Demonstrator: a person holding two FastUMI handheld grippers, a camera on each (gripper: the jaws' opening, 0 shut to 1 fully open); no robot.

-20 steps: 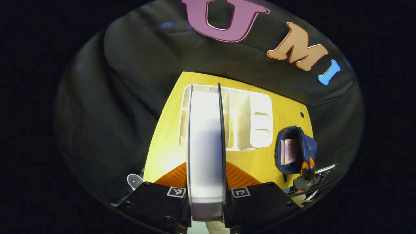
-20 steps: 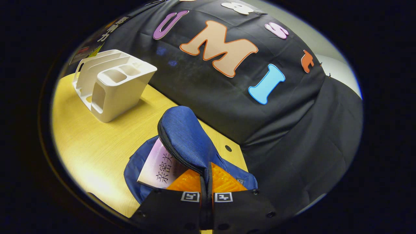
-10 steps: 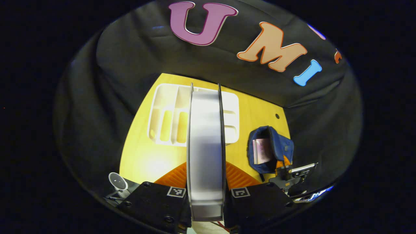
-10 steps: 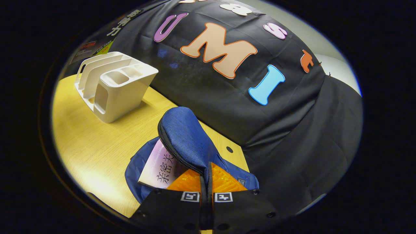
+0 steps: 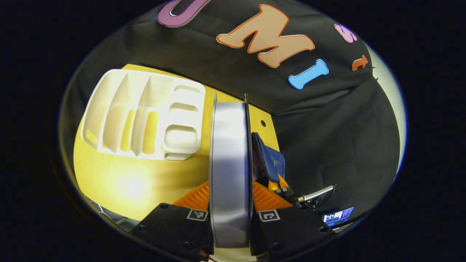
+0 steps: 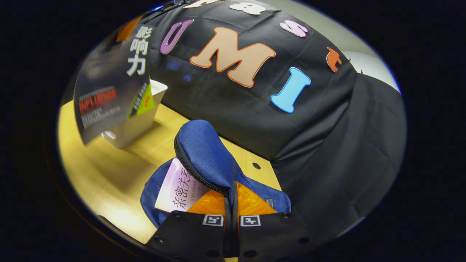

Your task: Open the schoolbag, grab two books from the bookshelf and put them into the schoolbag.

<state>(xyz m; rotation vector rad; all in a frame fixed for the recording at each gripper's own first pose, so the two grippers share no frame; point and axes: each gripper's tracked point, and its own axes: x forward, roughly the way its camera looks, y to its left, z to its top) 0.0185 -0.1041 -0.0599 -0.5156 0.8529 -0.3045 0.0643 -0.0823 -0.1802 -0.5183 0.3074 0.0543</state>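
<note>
My left gripper (image 5: 230, 194) is shut on a thick book (image 5: 230, 160), seen edge-on with its pale page block facing the camera. From the right gripper view this dark-covered book (image 6: 109, 94) hangs in the air at the left, above the table. The blue schoolbag (image 6: 204, 153) stands open with a pink book (image 6: 178, 187) inside. My right gripper (image 6: 232, 198) is shut on the bag's flap and holds it up. In the left gripper view the schoolbag (image 5: 271, 160) sits just right of the held book, with the right gripper (image 5: 287, 190) at it.
A white bookshelf (image 5: 145, 116) stands on the yellow table (image 5: 127, 182), left of the held book; in the right gripper view the bookshelf (image 6: 134, 123) is partly behind that book. A cable hole (image 6: 256, 166) lies near the table's far edge. Black cloth surrounds the table.
My left gripper has carried its book away from the bookshelf to the right, close to the schoolbag; the book now enters the right gripper view. The right gripper keeps holding the flap.
</note>
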